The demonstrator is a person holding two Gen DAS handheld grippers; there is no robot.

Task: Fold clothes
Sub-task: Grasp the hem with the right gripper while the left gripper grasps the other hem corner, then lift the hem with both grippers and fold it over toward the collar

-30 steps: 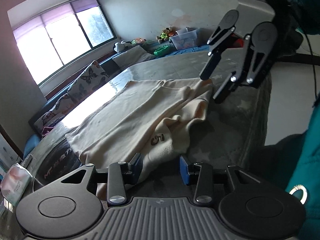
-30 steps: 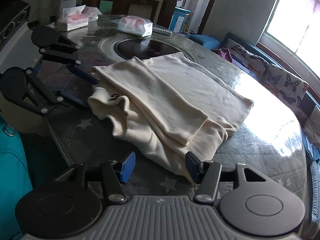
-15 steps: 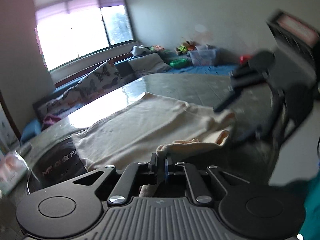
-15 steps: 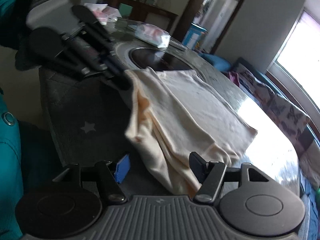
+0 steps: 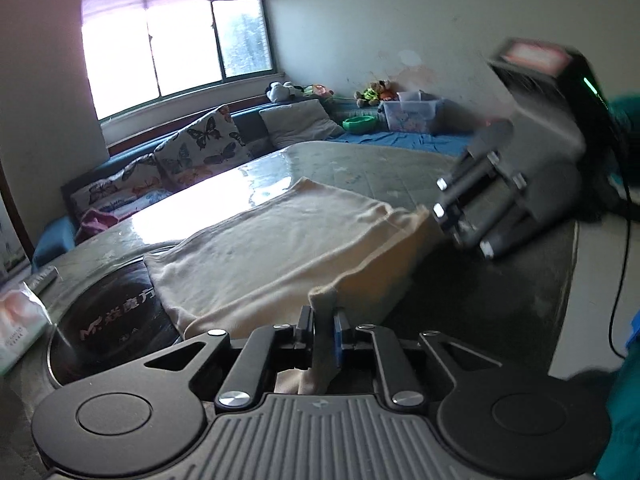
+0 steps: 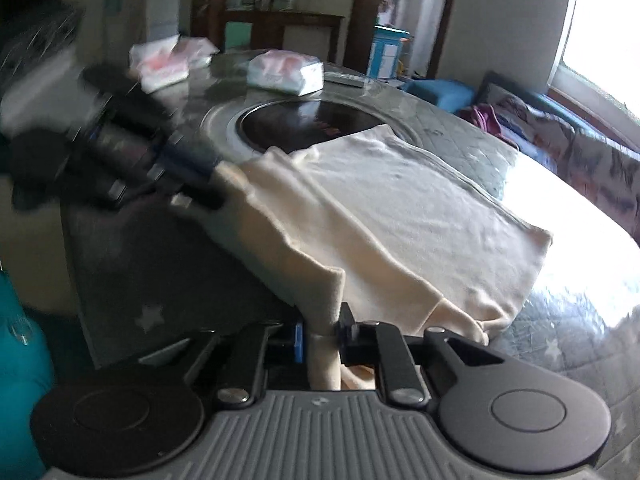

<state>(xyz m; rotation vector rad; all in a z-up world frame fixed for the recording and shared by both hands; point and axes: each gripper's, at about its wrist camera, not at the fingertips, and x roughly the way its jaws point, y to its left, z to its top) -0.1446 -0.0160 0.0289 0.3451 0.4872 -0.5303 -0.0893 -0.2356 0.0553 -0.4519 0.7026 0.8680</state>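
While both tongs pinch it, the cream garment (image 5: 280, 248) lies half-folded — near edge lifted.

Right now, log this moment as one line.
left tool: shut on cream knit garment | right tool: shut on garment | near edge lifted | far part on grey table

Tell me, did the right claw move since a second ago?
Yes. The right claw has shut on the near edge of the cream garment and lifted it off the table, where before it sat open and low by the table edge.
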